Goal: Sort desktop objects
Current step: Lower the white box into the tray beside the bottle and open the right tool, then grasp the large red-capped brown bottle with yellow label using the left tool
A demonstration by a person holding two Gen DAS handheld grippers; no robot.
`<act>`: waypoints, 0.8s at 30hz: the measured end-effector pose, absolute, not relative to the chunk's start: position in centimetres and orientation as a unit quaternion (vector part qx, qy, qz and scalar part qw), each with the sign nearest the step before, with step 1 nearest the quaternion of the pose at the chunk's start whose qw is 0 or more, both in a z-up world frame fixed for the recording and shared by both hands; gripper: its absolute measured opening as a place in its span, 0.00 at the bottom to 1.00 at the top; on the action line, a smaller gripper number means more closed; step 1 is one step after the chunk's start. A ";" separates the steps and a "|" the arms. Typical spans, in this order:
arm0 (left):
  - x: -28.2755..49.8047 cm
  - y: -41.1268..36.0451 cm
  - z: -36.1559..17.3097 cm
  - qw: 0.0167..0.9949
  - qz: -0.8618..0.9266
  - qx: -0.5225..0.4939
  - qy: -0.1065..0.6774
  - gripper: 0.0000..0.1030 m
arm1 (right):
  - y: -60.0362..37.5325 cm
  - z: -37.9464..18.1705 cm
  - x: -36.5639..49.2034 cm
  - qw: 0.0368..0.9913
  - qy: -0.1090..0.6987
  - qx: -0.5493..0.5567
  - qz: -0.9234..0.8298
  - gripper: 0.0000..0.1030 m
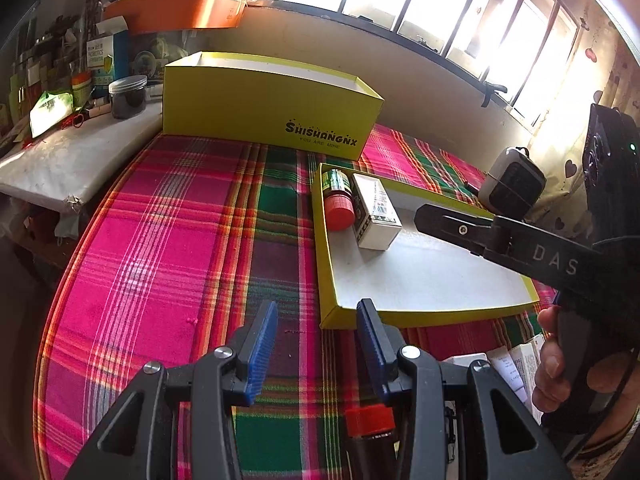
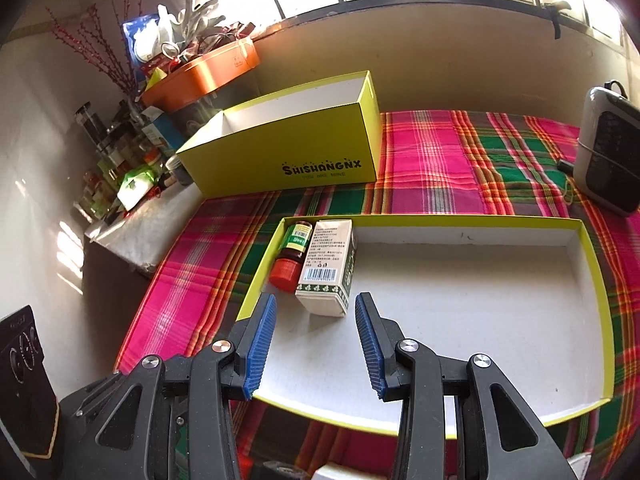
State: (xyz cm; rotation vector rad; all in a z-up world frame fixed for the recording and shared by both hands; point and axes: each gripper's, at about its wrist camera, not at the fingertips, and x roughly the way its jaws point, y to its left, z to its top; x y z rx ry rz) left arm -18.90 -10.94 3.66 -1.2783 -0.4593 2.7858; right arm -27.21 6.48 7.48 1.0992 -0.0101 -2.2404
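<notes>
Above the right claw (image 2: 316,344), gaping and empty, white carton (image 2: 328,266) and red-capped bottle (image 2: 291,258) lie side by side, touching, in shallow yellow tray (image 2: 592,264); left claw (image 1: 318,350) wide, empty

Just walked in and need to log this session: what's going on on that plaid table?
A person is sorting small items into a shallow yellow tray. A red-capped bottle and a white carton already lie side by side in its far-left corner. Both grippers are open and empty: the right gripper hovers over the tray, the left gripper over the cloth beside it. Another red-capped bottle waits underneath.
</notes>
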 end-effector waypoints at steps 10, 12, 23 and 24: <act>-15.4 -10.2 3.9 0.028 0.895 -0.419 -0.149 0.41 | 10.4 8.6 -22.3 0.302 -0.006 0.385 -0.872 0.42; -15.0 -9.9 3.9 0.032 0.894 -0.422 -0.150 0.41 | 10.9 8.6 -21.6 0.304 -0.011 0.383 -0.872 0.42; -13.4 -8.4 3.9 0.042 0.890 -0.433 -0.139 0.43 | 12.6 8.7 -18.3 0.318 -0.014 0.375 -0.871 0.42; -13.4 -8.2 3.8 0.042 0.888 -0.437 -0.137 0.43 | 12.8 8.7 -18.0 0.320 -0.015 0.374 -0.870 0.42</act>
